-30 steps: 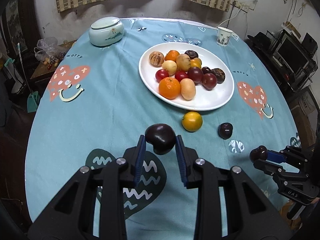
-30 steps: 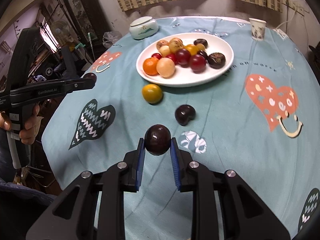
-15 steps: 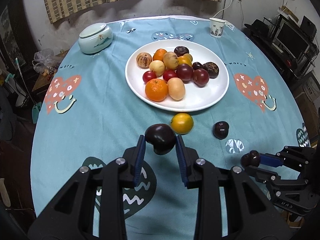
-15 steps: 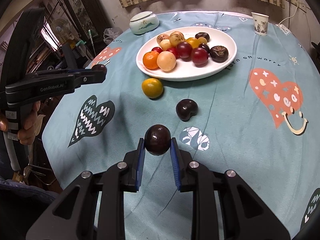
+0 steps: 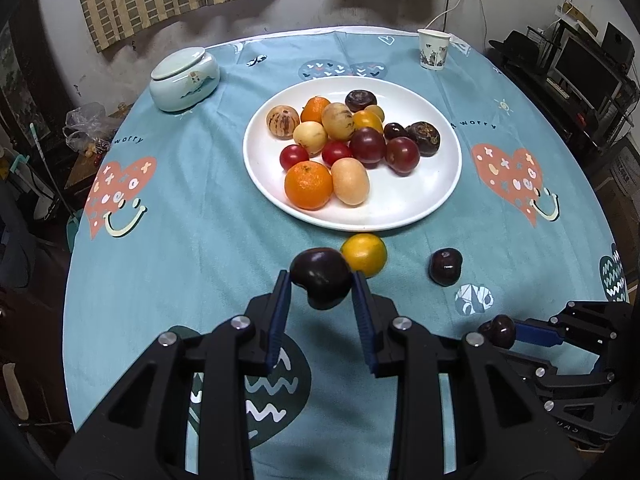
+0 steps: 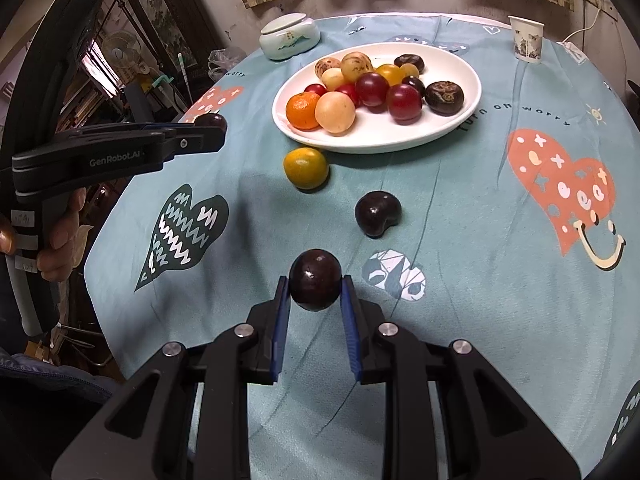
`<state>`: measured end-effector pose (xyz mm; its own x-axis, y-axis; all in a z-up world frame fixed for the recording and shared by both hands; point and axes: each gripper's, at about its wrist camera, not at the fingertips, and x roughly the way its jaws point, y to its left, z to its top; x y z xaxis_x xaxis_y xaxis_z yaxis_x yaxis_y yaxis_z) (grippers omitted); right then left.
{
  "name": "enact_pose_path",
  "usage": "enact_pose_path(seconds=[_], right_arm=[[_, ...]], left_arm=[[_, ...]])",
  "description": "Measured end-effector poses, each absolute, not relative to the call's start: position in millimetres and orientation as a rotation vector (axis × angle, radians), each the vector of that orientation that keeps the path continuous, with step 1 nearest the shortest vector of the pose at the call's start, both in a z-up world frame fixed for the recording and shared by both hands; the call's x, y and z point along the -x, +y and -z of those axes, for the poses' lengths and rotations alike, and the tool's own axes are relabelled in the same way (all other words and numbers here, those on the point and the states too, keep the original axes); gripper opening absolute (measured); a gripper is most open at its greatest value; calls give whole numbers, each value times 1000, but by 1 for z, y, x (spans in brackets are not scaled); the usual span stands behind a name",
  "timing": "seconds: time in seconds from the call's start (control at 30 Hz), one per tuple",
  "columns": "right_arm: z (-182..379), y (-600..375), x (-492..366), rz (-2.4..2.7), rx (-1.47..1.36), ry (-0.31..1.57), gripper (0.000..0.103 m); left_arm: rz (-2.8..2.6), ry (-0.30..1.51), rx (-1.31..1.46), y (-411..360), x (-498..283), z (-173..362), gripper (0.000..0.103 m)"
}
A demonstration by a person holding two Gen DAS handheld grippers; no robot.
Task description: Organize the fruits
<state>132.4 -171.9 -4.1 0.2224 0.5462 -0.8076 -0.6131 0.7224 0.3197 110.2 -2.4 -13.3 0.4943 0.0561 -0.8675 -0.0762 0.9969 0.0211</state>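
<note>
While each gripper (image 5: 321, 280) (image 6: 315, 286) clamps plum, plate (image 5: 400, 208) waits.

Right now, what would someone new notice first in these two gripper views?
Probably the round white plate heaped with orange, yellow, red and dark fruits in the middle of the teal heart-print tablecloth. Next, each gripper is shut on a dark purple fruit: the left gripper holds a lobed dark fruit, the right gripper a round dark fruit, both held short of the plate's near rim.
</note>
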Motion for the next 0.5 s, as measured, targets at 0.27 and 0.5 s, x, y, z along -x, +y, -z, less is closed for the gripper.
enact_pose_path(seconds=[0.27, 0.5], right_arm=[[6, -170, -133, -806, 73, 1088, 25], [6, -166, -130, -821, 78, 1090, 26]], left_arm=[[-83, 1059, 13, -4, -115, 16, 32], [-82, 1066, 14, -4, -116, 18, 32]])
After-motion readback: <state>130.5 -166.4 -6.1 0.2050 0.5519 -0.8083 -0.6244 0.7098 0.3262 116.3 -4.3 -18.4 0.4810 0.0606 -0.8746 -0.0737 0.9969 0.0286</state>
